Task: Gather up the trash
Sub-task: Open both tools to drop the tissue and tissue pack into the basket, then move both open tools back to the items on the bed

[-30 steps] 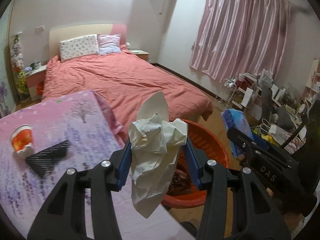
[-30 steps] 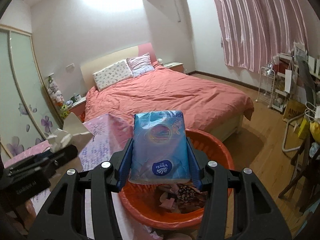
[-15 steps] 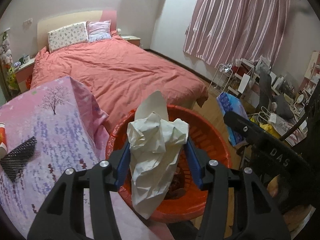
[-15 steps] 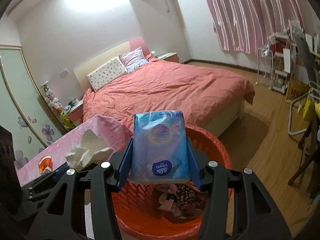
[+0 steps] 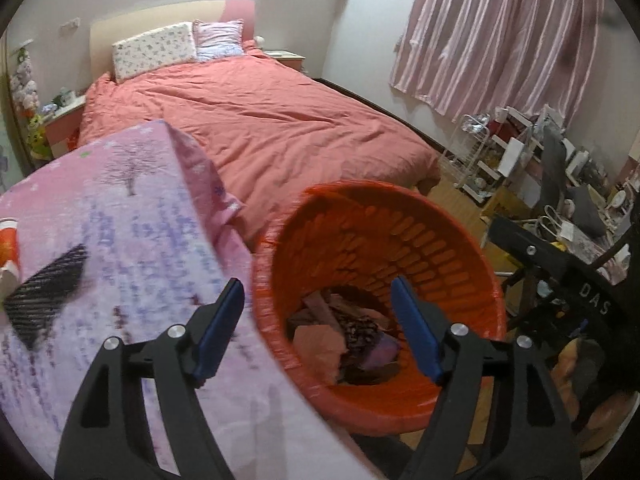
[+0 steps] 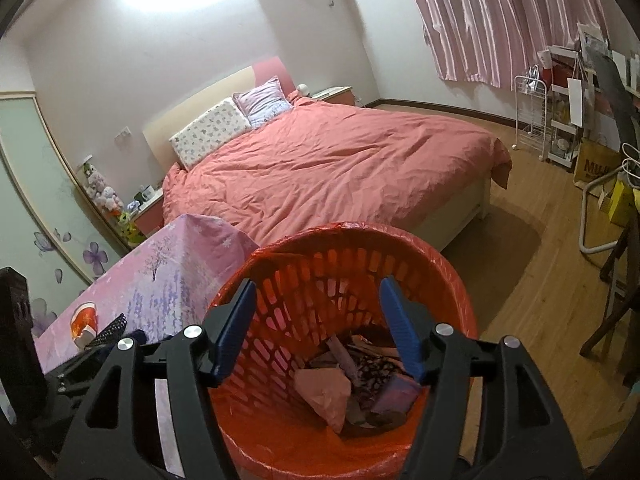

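Both pairs of tongs are opening with nothing between their blue pads: the left tongs point(image 5: 318, 320) and the right tongs point(image 6: 318, 326) hang over the round orange slotted plastic basket point(image 6: 448, 280). Crumpled paper and wrapper trash point(image 6: 344, 380) lies at its bottom. Beside the basket stands the tabletop with a pink floral cloth point(image 5: 120, 216); behind lies a salmon-covered bed point(image 6: 340, 160).

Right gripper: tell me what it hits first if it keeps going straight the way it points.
The right gripper, jaws opening and empty, points down into the red basket. It would probably meet the trash pile at the bottom first; depth is hard to judge.
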`<state>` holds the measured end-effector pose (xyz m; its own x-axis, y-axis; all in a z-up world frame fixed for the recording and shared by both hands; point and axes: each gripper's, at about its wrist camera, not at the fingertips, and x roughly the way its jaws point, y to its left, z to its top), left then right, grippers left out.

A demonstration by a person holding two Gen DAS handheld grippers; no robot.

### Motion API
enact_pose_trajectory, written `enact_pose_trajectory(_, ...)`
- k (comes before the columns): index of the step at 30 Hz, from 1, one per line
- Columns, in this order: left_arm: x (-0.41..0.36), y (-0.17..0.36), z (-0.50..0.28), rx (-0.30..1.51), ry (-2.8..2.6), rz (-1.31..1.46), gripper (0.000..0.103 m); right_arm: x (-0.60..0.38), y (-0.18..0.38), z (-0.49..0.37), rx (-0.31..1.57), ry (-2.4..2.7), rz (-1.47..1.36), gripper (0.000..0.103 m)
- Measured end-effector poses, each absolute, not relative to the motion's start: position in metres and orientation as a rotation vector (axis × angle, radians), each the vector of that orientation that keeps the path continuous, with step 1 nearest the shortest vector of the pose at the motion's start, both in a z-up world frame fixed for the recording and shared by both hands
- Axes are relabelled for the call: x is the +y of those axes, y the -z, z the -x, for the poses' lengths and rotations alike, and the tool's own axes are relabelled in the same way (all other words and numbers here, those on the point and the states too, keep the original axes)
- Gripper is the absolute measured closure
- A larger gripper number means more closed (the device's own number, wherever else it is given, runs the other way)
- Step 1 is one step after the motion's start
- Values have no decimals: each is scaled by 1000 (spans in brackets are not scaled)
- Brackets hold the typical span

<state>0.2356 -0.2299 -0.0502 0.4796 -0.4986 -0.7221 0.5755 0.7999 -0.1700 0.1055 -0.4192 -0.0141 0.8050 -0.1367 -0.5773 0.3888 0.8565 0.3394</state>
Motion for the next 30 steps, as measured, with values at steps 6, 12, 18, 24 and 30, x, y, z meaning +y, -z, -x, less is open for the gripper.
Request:
enact_pose_trajectory(6,-177,46,-247,816,514,-103,21,-403,14,-109,590,296,-417,39)
enact_pose_trajectory(12,-94,44,-279,800,278,-55,13,-371,20,-119,636,258,-358,38)
enact_pose_trajectory(18,-15,47,-322,806,8,23,4,-331,23,-129,674,184,-283,38)
enact_pose_trajectory(24,26,64,-367,899,-98,137,4,-305,27,-139,708,124,-248,39)
enact_pose_trajectory(30,27,78,-398,943,-132,116,4,-287,29,-149,730,92,-233,39)
